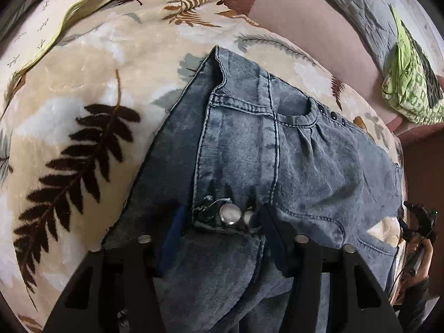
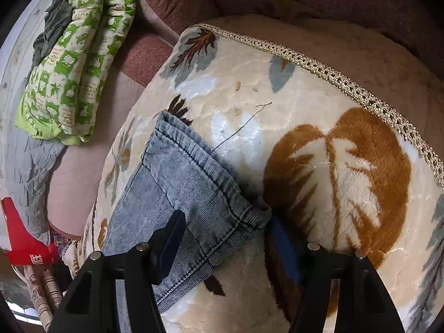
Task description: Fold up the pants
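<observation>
The left gripper (image 1: 219, 238) had its fingers spread around the waistband button (image 1: 229, 214), gripping nothing. The right gripper (image 2: 224, 238) stood spread astride the hem. The jeans (image 1: 277, 152) lay folded on the leaf-print blanket (image 1: 83, 97); released layers could slide, loosening the fold.

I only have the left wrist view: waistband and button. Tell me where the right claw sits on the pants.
Observer: The right claw straddles a leg hem with its fingers spread, one over the fabric and the other on the blanket.
Operator: Report anything lying near that hem.
Observer: A loose dark thread runs from the hem out across the blanket.
Operator: Give me the blanket's edge.
Observer: A gold braided trim borders it, beyond the hem.
</observation>
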The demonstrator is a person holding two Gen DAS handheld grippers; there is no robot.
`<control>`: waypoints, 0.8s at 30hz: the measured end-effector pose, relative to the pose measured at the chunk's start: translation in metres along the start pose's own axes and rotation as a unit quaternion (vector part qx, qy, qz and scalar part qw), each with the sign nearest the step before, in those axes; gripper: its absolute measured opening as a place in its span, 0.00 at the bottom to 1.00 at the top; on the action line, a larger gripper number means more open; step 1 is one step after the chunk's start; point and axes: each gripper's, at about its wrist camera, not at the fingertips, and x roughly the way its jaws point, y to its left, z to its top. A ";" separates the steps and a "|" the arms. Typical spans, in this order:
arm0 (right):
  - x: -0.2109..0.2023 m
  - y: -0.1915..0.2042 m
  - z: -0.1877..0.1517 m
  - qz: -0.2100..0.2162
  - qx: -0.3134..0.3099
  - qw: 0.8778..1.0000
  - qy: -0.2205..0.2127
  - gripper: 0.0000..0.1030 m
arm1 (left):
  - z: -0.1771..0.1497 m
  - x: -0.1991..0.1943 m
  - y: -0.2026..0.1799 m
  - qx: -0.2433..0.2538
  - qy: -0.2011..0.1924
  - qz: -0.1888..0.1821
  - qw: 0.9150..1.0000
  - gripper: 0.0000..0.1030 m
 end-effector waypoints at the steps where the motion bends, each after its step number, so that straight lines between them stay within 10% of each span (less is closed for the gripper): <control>1: 0.000 0.001 0.000 -0.001 -0.002 1.000 0.000 0.65 | 0.001 0.001 -0.002 -0.001 0.000 -0.001 1.000 0.40; 5: 0.001 0.004 0.000 -0.012 -0.018 1.000 0.003 0.61 | 0.003 -0.010 -0.013 0.009 -0.030 0.007 0.999 0.26; 10: -0.002 0.014 -0.001 -0.052 -0.055 0.997 -0.003 0.18 | 0.002 -0.028 -0.019 0.002 -0.071 0.018 0.997 0.26; 17: -0.044 0.031 -0.021 -0.037 -0.105 0.993 -0.029 0.14 | 0.002 -0.051 -0.011 -0.015 -0.104 0.026 0.994 0.26; 24: -0.018 0.004 -0.043 -0.083 -0.145 0.986 0.021 0.25 | 0.000 -0.007 0.010 -0.035 -0.038 0.041 0.998 0.40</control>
